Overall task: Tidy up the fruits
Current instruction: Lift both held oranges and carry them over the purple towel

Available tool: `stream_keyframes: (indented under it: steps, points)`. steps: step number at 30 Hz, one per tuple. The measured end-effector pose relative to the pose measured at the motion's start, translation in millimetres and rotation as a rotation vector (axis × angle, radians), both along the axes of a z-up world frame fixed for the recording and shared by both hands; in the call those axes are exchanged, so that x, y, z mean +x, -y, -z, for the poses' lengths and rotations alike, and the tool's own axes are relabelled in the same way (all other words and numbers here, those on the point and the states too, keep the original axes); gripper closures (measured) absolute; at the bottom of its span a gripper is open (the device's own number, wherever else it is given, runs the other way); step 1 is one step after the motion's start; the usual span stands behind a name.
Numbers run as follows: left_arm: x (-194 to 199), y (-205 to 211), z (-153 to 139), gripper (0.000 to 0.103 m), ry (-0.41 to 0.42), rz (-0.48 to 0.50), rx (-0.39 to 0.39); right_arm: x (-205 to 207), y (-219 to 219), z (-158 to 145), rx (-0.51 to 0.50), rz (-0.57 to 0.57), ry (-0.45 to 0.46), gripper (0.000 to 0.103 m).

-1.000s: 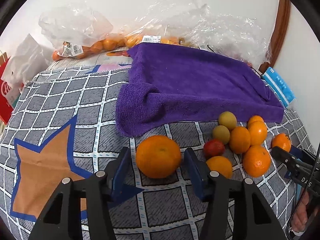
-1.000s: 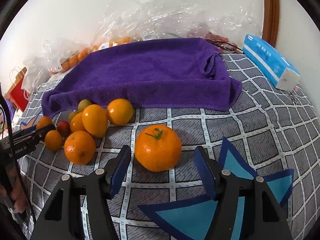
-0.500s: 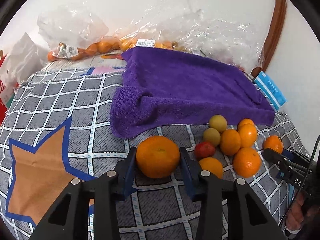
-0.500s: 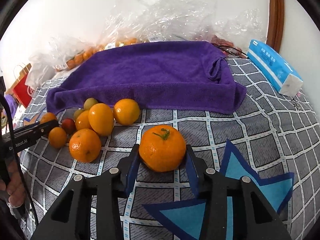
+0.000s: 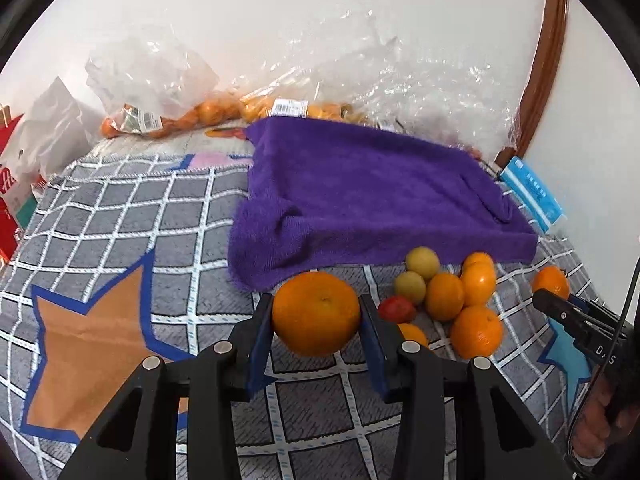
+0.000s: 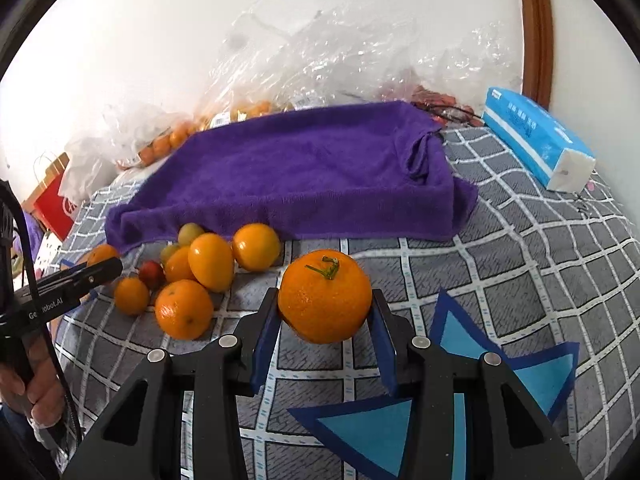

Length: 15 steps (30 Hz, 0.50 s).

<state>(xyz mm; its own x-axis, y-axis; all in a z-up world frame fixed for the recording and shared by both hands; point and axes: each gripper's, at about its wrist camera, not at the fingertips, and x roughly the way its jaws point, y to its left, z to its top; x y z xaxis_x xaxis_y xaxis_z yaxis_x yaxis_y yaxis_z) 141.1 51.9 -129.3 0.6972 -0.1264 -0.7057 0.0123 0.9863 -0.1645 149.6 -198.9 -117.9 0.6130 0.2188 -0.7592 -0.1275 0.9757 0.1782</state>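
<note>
Both grippers closed since 1 s ago: then the fingers stood wide on each side of the fruit, now they press on it. Left gripper point(image 5: 317, 320) holds an orange point(image 5: 316, 313) by its sides, pads touching L & R of the widest part. Right gripper point(image 6: 325, 312) holds a 2nd orange point(image 6: 325, 297) the same way, green stem on top. Both fruits look just off the checked cloth point(image 5: 120, 216), in front of the purple towel point(image 5: 372, 196).

Handling, as I judge it: an orange is round, firm but a bit soft, w/ a dimpled skin that gives OK friction. It can roll or slip out if held off-centre, so a grip at the widest part is right. Too much force can bruise it.

Look: bright orange and glossy. A pile of smaller fruits point(image 6: 192, 276) lies between the two grippers: orange, yellow-green, one red.
</note>
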Motion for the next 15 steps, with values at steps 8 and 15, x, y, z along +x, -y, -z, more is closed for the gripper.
stream_keyframes:
  steps: [8,15]
  points:
    - [-7,0,-35,0.064,0.014,0.000,-0.035,6,-9,-36,-0.017,-0.005,0.069,0.060]
    - [1,2,-65,0.064,0.058,0.000,-0.047,18,-13,-61,0.015,-0.008,0.112,0.060]
